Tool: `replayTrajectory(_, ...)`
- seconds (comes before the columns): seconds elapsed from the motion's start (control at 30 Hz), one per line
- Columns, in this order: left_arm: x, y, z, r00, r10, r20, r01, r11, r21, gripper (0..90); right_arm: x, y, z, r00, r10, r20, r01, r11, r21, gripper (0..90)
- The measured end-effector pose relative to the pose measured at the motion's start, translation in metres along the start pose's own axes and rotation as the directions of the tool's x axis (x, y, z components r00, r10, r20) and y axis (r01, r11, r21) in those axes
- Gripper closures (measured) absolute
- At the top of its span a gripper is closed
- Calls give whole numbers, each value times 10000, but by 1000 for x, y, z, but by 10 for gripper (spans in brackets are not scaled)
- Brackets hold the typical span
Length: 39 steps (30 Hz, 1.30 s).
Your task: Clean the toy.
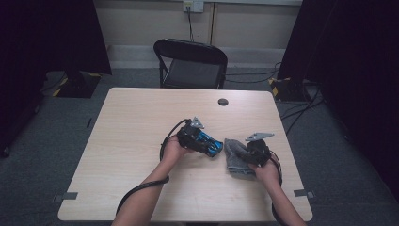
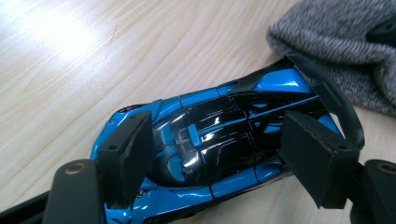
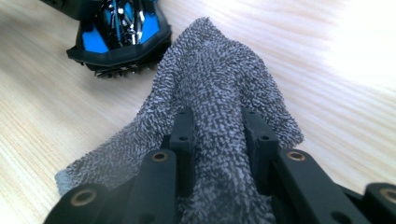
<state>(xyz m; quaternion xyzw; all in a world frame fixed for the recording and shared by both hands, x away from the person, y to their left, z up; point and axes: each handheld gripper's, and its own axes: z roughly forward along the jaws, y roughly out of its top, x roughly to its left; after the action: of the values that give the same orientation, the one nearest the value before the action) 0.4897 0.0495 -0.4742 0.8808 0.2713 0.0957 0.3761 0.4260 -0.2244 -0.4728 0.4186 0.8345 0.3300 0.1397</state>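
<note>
A blue and black toy car (image 2: 224,135) lies on the wooden table (image 1: 136,122) near its middle. My left gripper (image 2: 219,121) is shut on the toy car (image 1: 211,144), one pad on each flank. To the right of the car lies a grey terry cloth (image 1: 234,162). My right gripper (image 3: 217,114) is shut on a raised fold of this cloth (image 3: 219,79), and the rest drapes onto the table. The car's rear end (image 3: 119,32) sits just beyond the cloth's far edge, close to it. In the high view the left gripper (image 1: 200,137) and right gripper (image 1: 244,151) face each other.
A small dark round disc (image 1: 223,101) sits in the tabletop near the far edge. A black folding chair (image 1: 190,63) stands behind the table. Dark curtains hang at both sides, and cables run across the floor at the right.
</note>
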Motion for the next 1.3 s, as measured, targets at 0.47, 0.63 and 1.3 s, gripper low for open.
replayTrajectory(0.47, 0, 1, 0, 10000, -1, 8, 1, 10000, 43, 264, 13, 3, 9, 9986, -475, -238, 480, 9986, 226, 696)
replayTrajectory(0.63, 0, 1, 0, 10000, 1, 9, -1, 10000, 45, 264, 17, 4, 10, 9973, -615, -407, 627, 9977, 275, 696)
replayTrajectory(1.3, 1, -1, -4, 10000, -81, -33, 82, 9998, 171, 311, 30, 1, 8, 9902, -860, -1099, 895, 9956, 272, 695)
